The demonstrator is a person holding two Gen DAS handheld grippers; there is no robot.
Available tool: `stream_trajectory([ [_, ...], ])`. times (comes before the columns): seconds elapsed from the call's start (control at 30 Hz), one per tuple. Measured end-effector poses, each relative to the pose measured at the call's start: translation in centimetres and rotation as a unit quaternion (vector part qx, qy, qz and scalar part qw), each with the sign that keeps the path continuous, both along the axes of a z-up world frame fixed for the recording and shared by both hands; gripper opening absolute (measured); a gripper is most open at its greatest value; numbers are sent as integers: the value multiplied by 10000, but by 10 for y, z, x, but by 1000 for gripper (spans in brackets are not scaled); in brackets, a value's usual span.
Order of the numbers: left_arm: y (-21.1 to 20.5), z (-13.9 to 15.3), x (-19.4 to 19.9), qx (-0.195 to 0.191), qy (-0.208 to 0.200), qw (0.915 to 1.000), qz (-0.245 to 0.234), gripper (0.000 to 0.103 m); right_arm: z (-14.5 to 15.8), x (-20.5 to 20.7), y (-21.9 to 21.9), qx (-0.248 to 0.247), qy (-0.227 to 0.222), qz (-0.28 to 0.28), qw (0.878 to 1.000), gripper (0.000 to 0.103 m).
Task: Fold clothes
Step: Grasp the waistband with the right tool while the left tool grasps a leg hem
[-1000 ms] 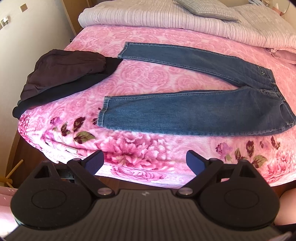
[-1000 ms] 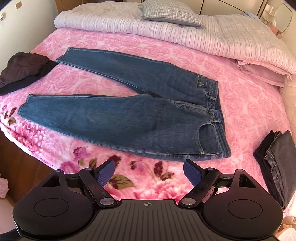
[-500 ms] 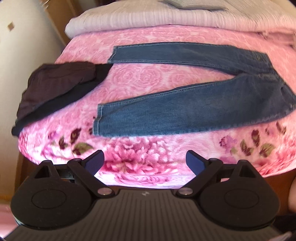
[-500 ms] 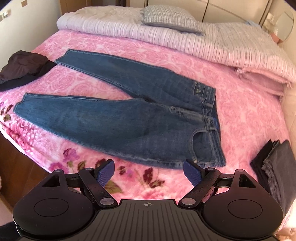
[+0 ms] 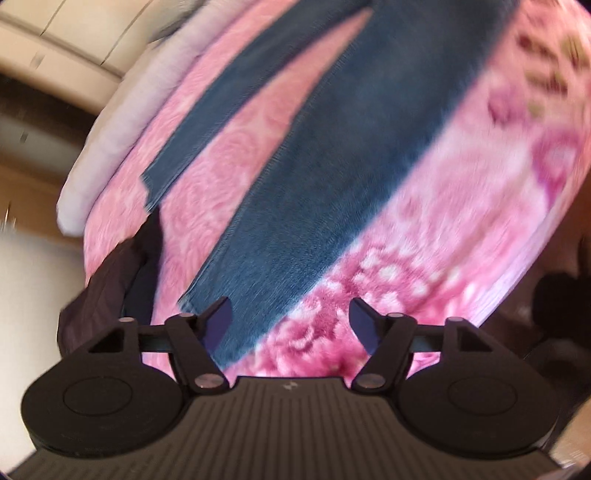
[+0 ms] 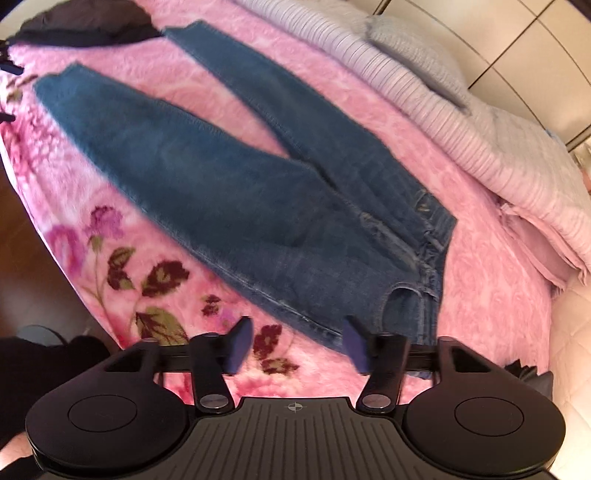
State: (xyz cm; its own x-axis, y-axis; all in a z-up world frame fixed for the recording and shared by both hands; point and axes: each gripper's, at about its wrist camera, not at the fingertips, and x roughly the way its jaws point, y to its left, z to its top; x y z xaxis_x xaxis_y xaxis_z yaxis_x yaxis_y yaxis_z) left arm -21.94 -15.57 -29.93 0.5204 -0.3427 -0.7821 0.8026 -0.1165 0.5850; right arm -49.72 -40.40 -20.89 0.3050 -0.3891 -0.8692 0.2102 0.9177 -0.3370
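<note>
Blue jeans [image 6: 236, 192] lie flat on a pink floral blanket [image 6: 491, 295], legs spread apart, waistband at the right. My right gripper [image 6: 295, 341] is open and empty, just above the near corner of the waistband. In the left wrist view the jeans [image 5: 314, 192] are blurred; the near leg's hem lies by my open, empty left gripper [image 5: 290, 321], whose left fingertip [image 5: 218, 321] is over the hem.
A dark garment [image 5: 107, 291] lies at the bed's left edge, also in the right wrist view [image 6: 85, 18]. A folded striped quilt [image 6: 480, 122] with a pillow [image 6: 417, 66] lies along the far side. A dark folded stack [image 6: 532, 373] sits at the right.
Both grippers have moved down and in toward the bed, tilting. The left now sits at the near leg's hem, the right at the waistband. Both stay open, the right narrower.
</note>
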Motion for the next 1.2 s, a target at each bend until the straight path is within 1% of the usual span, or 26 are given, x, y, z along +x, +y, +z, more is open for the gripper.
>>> stream_trajectory([
  [0.1,-11,-28,1,48,-92,9980,-628,65,-16,12,-7,-34,92,23,9999,51],
  [0.2,-23,-53,-1,49,-268,9921,-1221,65,-32,23,-13,-91,116,-18,9999,51],
  [0.27,-29,-66,-3,-45,-448,9881,-1473,65,-43,29,-17,-108,79,-77,9999,51],
  [0.4,-31,-89,-3,-222,-971,9772,-1877,66,-63,35,-19,-197,43,-146,9997,51],
  [0.47,-24,-95,1,-309,-1259,9713,-1992,66,-73,36,-17,-270,32,-103,9996,51],
  [0.57,-15,-99,18,-207,-1539,9752,-1579,66,-88,32,-12,-489,87,77,9987,51],
  [0.63,-10,-102,22,-157,-1659,9740,-1533,66,-98,26,-10,-522,165,178,9983,51],
  [0.67,-7,-104,24,-135,-1716,9734,-1515,62,-103,22,-10,-526,190,213,9982,51],
  [0.7,-8,-103,19,-170,-1716,9721,-1593,62,-107,18,-9,-534,194,237,9981,51],
  [0.77,-16,-101,7,-408,-1614,9699,-1777,63,-114,12,-9,-530,202,255,9981,51],
  [0.9,-34,-104,-6,-533,-1603,9679,-1861,63,-124,6,-7,-573,86,356,9977,51],
  [0.97,-31,-103,6,-489,-1683,9716,-1588,64,-130,8,-3,-628,32,540,9966,51],
  [1.03,-28,-101,19,-444,-1762,9745,-1314,64,-137,6,2,-782,21,850,9933,51],
  [1.1,-24,-98,33,-364,-1789,9785,-961,63,-145,0,1,-1031,68,1144,9880,51],
  [1.13,-21,-96,41,-309,-1778,9807,-755,61,-150,-5,-2,-1192,128,1251,9849,51],
  [1.17,-19,-95,46,-276,-1769,9816,-666,58,-156,-12,-6,-1372,217,1329,9814,51],
  [1.2,-18,-95,45,-233,-1762,9813,-741,56,-163,-19,-13,-1568,332,1379,9774,51],
])
